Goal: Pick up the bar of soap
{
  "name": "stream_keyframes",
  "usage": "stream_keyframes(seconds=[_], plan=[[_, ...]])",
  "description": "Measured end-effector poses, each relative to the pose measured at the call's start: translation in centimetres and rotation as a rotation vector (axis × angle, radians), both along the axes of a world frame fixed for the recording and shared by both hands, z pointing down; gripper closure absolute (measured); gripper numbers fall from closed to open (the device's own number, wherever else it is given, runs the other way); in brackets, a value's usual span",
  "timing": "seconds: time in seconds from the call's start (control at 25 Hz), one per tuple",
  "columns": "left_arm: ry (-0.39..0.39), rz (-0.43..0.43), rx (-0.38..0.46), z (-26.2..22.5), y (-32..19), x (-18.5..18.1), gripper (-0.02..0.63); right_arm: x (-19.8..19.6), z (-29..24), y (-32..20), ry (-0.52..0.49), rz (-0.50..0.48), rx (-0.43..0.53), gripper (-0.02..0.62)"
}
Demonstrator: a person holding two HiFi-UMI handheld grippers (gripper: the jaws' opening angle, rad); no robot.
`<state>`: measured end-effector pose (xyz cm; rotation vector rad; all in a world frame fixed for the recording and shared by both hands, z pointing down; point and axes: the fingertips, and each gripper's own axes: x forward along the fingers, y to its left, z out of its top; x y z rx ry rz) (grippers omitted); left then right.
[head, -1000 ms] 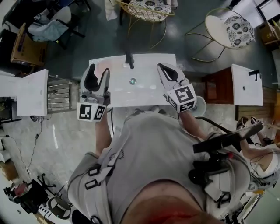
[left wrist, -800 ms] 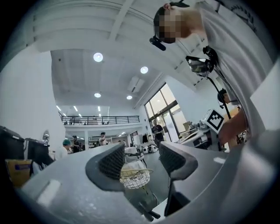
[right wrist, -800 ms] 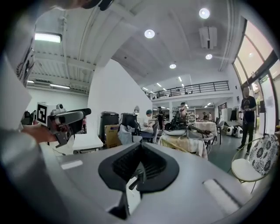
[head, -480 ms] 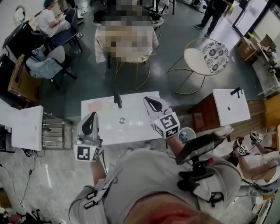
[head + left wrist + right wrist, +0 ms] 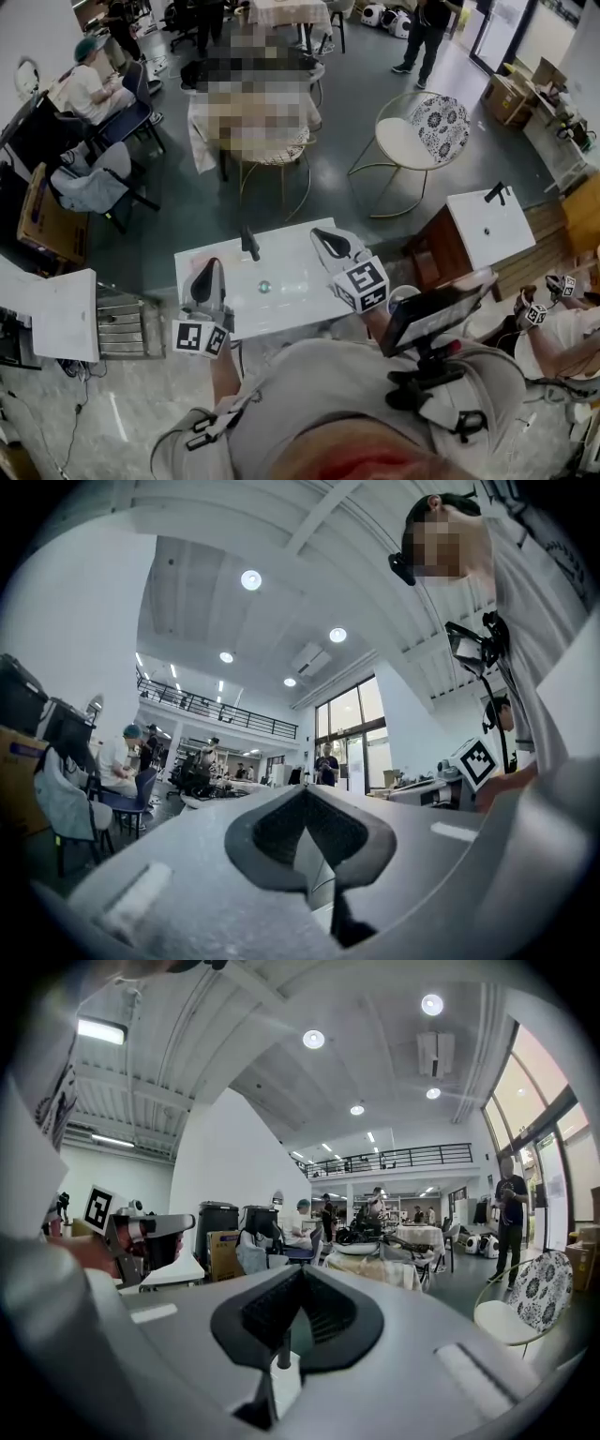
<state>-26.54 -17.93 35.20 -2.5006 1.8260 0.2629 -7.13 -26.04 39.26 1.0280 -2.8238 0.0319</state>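
The left tool [image 5: 210,270], its jaws apart a second ago, has closed on nothing and drawn back toward the near edge of the white rectangular sink counter [image 5: 291,300]. The head view has tipped up, so more of the room shows.

No word, number or brand name can be read anywhere in the room. The only printed signs are the black-and-white square patterns on the cube of the left gripper [image 5: 209,274] and on the cube of the right gripper [image 5: 326,240]. They are made of plain blocks, with no letters or digits. Whether the cardboard box [image 5: 44,217] off the worktop's left edge carries print, I cannot tell, since it shows too small.
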Motion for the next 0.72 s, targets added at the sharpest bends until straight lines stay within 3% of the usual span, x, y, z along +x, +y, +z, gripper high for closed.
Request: stream_keyframes(seconds=[0.12, 0.32, 0.72], plan=[[0.023, 0.027, -0.011, 0.8, -0.5, 0.6, 0.607, 0.7, -0.4, 0.0, 0.002, 0.025, 0.011, 0.594], [-0.005, 0.05, 0.019, 1.0, -0.4, 0.5, 0.607, 0.2, -0.2, 0.1, 0.0, 0.021, 0.011, 0.594], [0.041, 0.005, -0.034, 2.1, -0.2, -0.9, 0.607, 0.2, 0.2, 0.2, 0.01, 0.013, -0.006, 0.594]])
